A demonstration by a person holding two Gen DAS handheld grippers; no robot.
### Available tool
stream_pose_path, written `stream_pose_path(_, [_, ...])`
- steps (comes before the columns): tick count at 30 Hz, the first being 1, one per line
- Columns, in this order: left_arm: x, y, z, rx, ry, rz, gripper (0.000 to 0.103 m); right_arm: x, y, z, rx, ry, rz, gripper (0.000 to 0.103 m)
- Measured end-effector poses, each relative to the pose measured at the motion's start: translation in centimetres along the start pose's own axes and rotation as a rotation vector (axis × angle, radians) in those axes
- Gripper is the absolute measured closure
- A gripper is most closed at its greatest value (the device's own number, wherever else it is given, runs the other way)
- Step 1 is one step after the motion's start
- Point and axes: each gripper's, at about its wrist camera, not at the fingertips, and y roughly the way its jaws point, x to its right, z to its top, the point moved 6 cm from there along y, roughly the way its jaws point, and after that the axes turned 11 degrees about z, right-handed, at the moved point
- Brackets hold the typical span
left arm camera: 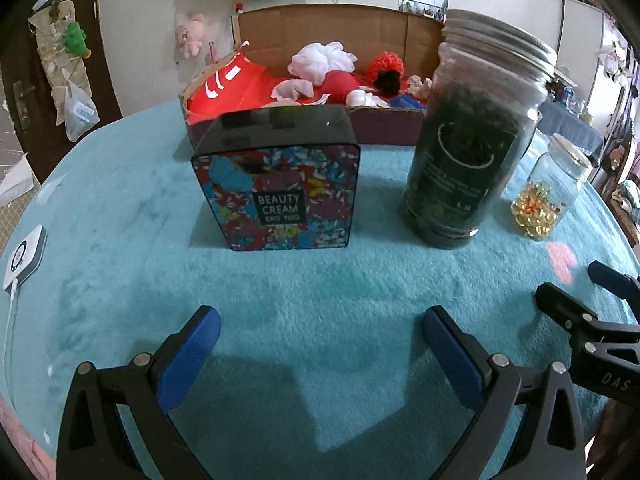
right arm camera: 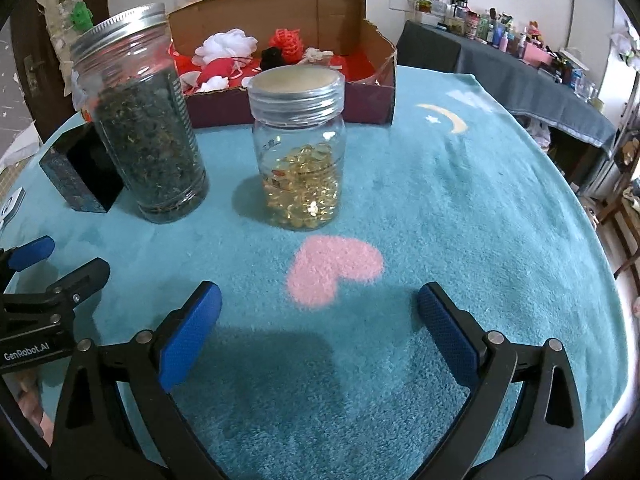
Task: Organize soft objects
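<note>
1. Tabletop [right arm camera: 500, 200] was covered in teal plush cloth; near half bare, so both tools had free room to travel forward.
2. Cardboard box [left arm camera: 320, 28] sat at the far edge, flap up, already holding the soft objects: red cloth [left arm camera: 228, 92], white puff [left arm camera: 324, 60], red-black pompom [left arm camera: 386, 68], plus small white bits I couldn't identify.
3. Tall dark jar [left arm camera: 468, 140] and Beauty Cream tin [left arm camera: 280, 192] stood just in front of the box, blocking a straight reach. Likely best to go over them, not between.
4. Small capsule jar [right arm camera: 298, 168] stood right of the tall jar, near the pink heart [right arm camera: 334, 270]; easy to knock, so keep the right side high.
5. Left tool [left arm camera: 320, 340] hovered low over the cloth, fingers wide apart, holding nothing.
6. Right tool [right arm camera: 318, 314] same: spread wide, empty, just beside the left.
7. Judgement: no soft item lay loose on the cloth, so the step looked like reaching into the box; pinch softly at the puff's middle.
</note>
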Motion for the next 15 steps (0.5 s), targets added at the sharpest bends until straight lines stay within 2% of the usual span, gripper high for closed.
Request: stream_pose_path(15, [0.03, 0.07, 0.08, 0.005, -0.003, -0.004, 0.000, 0.21, 0.10, 0.16, 0.010, 0.013, -0.002, 0.000])
